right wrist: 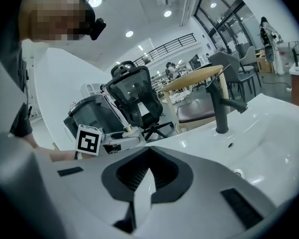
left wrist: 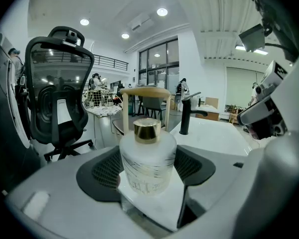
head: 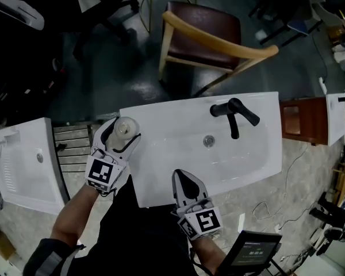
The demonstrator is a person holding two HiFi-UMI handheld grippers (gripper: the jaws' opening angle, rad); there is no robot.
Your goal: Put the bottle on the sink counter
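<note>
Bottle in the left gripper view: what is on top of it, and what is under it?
A gold cap sits on top of the bottle. Under it the white sink counter shows in front of its base. The spot right below the base is covered by the bottle itself.

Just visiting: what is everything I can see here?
Bottle: one, frosted white with a gold cap, at the sink's left corner.
Sink: one, white, centre.
Faucet: one, black, at the sink's back rim.
Wooden chair: one, tan frame with a dark red seat, behind the sink.
Office chair: one, black, far left.
Left hand-held gripper: one, white, jaws on the bottle.
Right hand-held gripper: one, white, jaws together, empty, at the sink's front rim.
</note>
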